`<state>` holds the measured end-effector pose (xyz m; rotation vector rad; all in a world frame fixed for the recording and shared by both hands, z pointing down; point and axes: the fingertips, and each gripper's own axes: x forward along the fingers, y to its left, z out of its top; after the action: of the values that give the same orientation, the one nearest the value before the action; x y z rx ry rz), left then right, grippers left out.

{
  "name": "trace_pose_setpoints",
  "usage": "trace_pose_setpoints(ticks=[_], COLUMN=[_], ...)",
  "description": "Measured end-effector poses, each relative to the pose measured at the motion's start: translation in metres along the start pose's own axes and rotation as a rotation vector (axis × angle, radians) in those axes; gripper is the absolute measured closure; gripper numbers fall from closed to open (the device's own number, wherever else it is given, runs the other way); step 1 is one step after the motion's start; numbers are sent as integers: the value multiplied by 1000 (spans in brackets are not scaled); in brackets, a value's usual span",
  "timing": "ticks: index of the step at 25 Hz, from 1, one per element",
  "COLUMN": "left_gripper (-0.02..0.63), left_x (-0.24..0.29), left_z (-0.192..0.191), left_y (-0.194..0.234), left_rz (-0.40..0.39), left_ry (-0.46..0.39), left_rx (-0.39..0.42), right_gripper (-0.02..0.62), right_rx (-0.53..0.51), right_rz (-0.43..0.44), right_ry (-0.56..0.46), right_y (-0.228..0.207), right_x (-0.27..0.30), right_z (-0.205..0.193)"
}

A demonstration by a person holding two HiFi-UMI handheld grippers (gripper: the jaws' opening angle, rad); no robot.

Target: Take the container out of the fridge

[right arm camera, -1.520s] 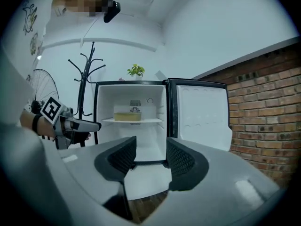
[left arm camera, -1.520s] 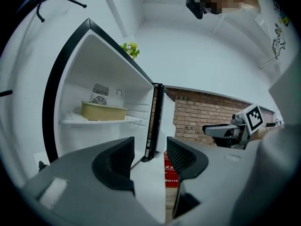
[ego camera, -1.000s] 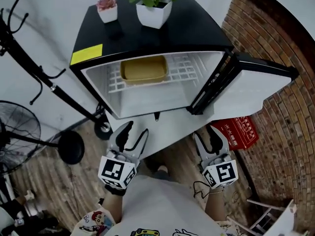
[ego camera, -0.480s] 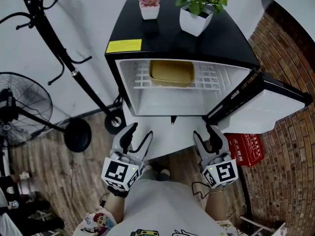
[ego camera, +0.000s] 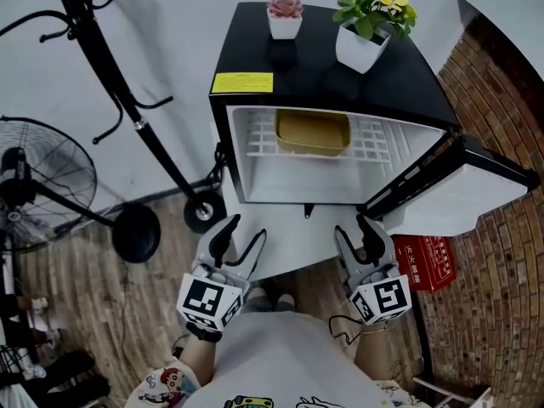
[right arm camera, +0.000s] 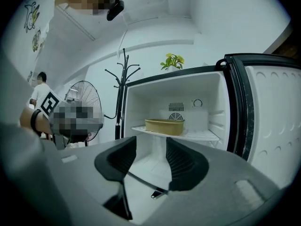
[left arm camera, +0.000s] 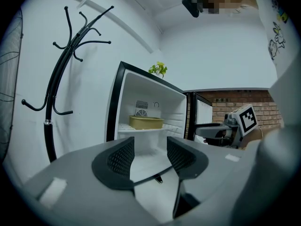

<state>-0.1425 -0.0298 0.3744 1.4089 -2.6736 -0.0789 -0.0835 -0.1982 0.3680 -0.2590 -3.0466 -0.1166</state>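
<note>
The tan container is sitting on the wire shelf inside the black fridge at upper centre of the head view, with the door standing open toward the right edge. The left gripper and right gripper are hovering side by side at lower centre, short of the fridge, each holding its jaws apart with nothing between them.

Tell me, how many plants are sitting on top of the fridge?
2. A small pink plant stands toward the left of the fridge top, and a bigger leafy green plant stands to its right.
</note>
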Motion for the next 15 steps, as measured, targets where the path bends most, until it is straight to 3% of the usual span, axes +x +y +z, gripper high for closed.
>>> trace_pose_setpoints(ticks=[15], left_gripper=[394], left_x=[10], left_z=[-3], left_y=[3], left_rz=[30], left_ry=[-2], left_rx=[-23], right_gripper=[403], right_rx=[-69], right_rz=[59], right_ry=[2], right_y=[-8], right_x=[23], right_z=[8])
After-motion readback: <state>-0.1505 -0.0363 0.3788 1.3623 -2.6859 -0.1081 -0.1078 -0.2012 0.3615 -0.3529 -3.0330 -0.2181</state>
